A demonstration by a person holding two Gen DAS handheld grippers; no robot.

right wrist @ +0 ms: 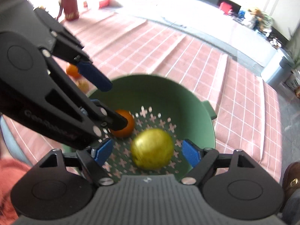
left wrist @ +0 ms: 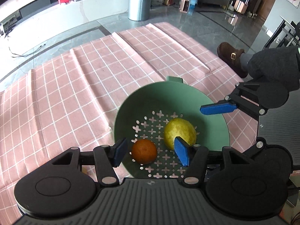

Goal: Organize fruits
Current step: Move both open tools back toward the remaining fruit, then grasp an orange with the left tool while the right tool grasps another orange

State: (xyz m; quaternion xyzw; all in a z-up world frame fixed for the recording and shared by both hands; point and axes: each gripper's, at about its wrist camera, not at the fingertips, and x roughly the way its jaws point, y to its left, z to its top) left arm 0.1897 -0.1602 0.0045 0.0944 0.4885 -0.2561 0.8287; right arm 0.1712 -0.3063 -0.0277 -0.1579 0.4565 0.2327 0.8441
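A green colander bowl (left wrist: pixel 168 88) stands on a pink checked cloth (left wrist: pixel 75 93). An orange (left wrist: pixel 144 151) and a yellow round fruit (left wrist: pixel 180 133) lie on its perforated bottom. My left gripper (left wrist: pixel 151 152) hangs over the bowl with the orange between its blue pads; a gap shows on each side, so it is open. One blue finger (left wrist: pixel 218 108) of the right gripper reaches in from the right. In the right wrist view my right gripper (right wrist: pixel 146 153) is open around the yellow fruit (right wrist: pixel 151 148) without touching it. The left gripper's arm partly hides the orange (right wrist: pixel 123 123).
Outside the bowl (right wrist: pixel 187 101), another orange (right wrist: pixel 72 70) and a yellowish fruit (right wrist: pixel 82 84) lie on the cloth. A red container (right wrist: pixel 70 5) stands at the cloth's far edge. A brown shoe (left wrist: pixel 232 58) is beside the cloth; a grey bin (left wrist: pixel 139 2) stands on the floor beyond.
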